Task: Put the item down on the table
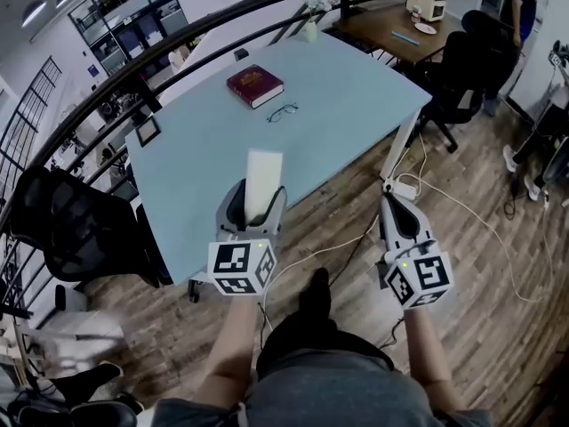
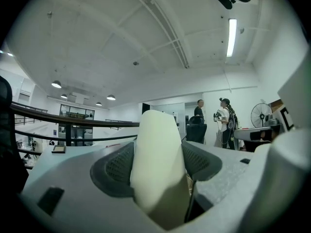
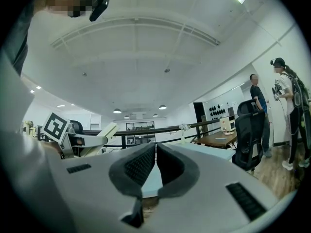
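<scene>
My left gripper is shut on a pale white block that stands upright between its jaws, held over the near edge of the light blue table. In the left gripper view the white block fills the gap between the dark pads. My right gripper hangs off the table's right side over the wooden floor, jaws shut with nothing between them. From the right gripper view I see the left gripper with the block at the left.
A dark red book and a pair of glasses lie on the far half of the table, a small frame at its left edge. Black chairs stand left and far right. Cables and a power strip lie on the floor.
</scene>
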A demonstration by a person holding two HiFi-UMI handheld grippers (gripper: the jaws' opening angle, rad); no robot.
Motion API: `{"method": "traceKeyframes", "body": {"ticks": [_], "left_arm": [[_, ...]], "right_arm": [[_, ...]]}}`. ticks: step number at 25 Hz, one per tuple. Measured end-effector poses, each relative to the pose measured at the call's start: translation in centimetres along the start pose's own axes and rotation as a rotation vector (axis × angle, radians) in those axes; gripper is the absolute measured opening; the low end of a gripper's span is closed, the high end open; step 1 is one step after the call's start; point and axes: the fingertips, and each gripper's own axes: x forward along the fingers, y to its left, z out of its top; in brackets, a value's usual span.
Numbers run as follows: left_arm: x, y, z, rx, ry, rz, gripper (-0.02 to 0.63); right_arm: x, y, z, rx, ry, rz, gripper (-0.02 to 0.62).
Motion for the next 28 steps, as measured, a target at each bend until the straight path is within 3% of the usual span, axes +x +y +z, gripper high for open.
{"method": "traceKeyframes", "body": {"ticks": [15, 28], "left_arm": [[12.5, 5.8, 0.2, -0.010, 0.006, -0.004, 0.310], [16.4, 7.6, 1.2, -0.007, 0.001, -0.027, 0.310]], "right_arm": [[13.4, -4.6, -0.2, -0.002, 0.017, -0.014, 0.003], [17.6, -5.8, 0.7, -0.006, -0.002, -0.044, 0.003]]}}
